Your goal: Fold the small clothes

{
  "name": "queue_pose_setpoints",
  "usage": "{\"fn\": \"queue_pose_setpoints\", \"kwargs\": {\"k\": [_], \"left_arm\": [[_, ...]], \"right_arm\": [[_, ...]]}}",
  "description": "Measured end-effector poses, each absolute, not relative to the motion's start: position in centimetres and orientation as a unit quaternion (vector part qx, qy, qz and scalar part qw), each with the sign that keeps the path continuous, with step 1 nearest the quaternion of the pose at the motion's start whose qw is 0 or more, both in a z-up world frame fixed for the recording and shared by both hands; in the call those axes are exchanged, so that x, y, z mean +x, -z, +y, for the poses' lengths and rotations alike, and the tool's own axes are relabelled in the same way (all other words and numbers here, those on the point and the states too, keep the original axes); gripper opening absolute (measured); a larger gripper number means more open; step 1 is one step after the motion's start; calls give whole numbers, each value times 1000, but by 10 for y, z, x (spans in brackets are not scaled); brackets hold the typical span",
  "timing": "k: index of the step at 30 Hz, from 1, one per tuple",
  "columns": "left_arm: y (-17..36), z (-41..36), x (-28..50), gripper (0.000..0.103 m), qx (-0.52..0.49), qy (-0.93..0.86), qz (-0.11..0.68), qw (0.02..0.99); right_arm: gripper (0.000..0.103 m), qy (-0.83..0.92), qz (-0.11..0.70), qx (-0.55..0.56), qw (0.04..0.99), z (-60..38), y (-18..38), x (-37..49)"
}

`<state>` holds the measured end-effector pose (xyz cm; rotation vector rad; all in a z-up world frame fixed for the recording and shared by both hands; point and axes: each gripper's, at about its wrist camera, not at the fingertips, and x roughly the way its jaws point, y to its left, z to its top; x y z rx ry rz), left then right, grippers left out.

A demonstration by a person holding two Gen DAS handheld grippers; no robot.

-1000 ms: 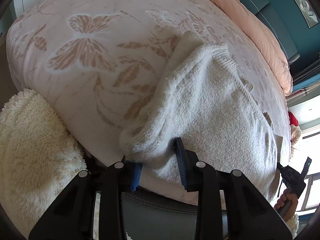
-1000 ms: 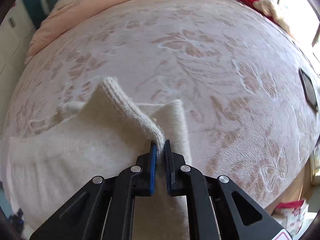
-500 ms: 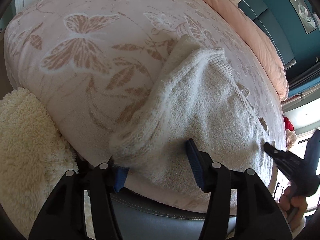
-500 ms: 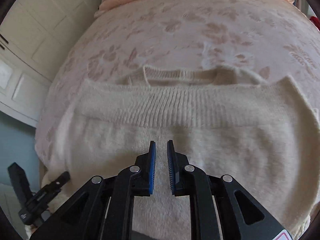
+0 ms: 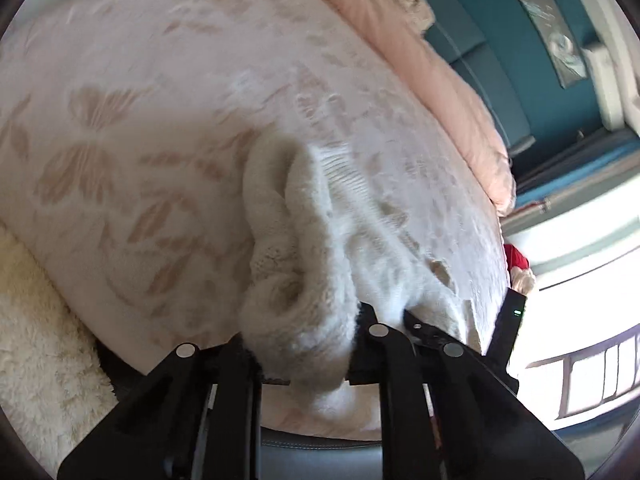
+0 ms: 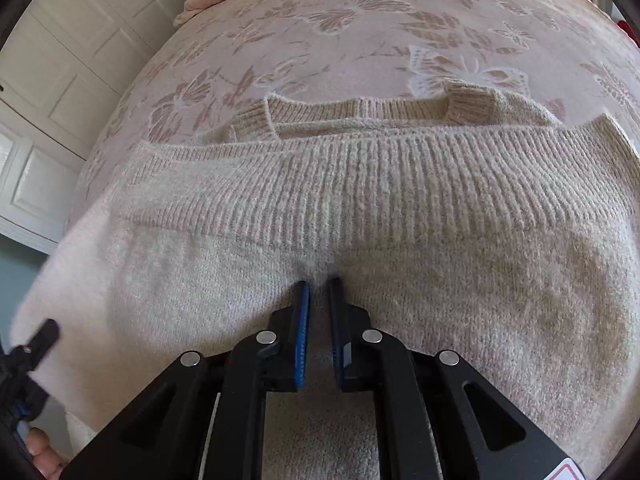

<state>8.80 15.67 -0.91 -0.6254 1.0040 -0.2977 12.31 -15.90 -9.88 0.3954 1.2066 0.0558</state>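
A cream sweater [image 6: 360, 248] lies on the bed [image 6: 360, 28]. The left gripper [image 5: 304, 336] bunches its near edge; the right gripper [image 6: 319, 292] hovers nearly closed, empty. Soft, floppy knit: best held by edges.

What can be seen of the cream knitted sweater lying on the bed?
The cream knitted sweater is a fuzzy, soft-looking knit with a wide ribbed band across it and ribbed edges peeking out behind. It lies folded on the pink butterfly-patterned bedspread. The right gripper presses its nearly closed tips into the flat knit, pinching nothing that can be seen. In the left wrist view, one end of the sweater is bunched into a thick roll between the fingers of the left gripper.
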Motion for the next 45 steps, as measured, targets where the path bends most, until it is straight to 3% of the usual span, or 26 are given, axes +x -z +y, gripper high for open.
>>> {"fn": "queue_pose_setpoints", "kwargs": {"k": [4,7,10,13,16,18,21,24,30,45], "left_arm": [[-80,74,81,13,-200,242,417,853],[-115,-7,64,13,-116,326,393,852],[-101,-84,47,13,-63,388,412,822],[-55,-144,29,15,-6,415,460,785],[-4,-167,11,24,53,395,507,764],[8,-155,-1,52,70,383,515,764],[-2,-111,-10,89,58,362,484,795],[-4,-80,-11,91,87,318,469,819],[33,-45,6,91,63,235,541,805],[53,-58,2,92,102,238,554,791]], "right_arm": [[11,-45,526,253,811,-192,77,96],[15,-41,481,284,828,-227,45,56],[18,-10,463,309,831,-278,31,5],[22,52,458,316,829,-328,30,-50],[31,95,452,331,823,-363,32,-95],[51,100,442,348,821,-373,30,-114],[67,73,429,365,823,-369,23,-114],[74,25,436,379,816,-349,24,-85],[76,32,486,373,790,-326,32,-54],[80,49,536,405,739,-317,63,-69]]}}
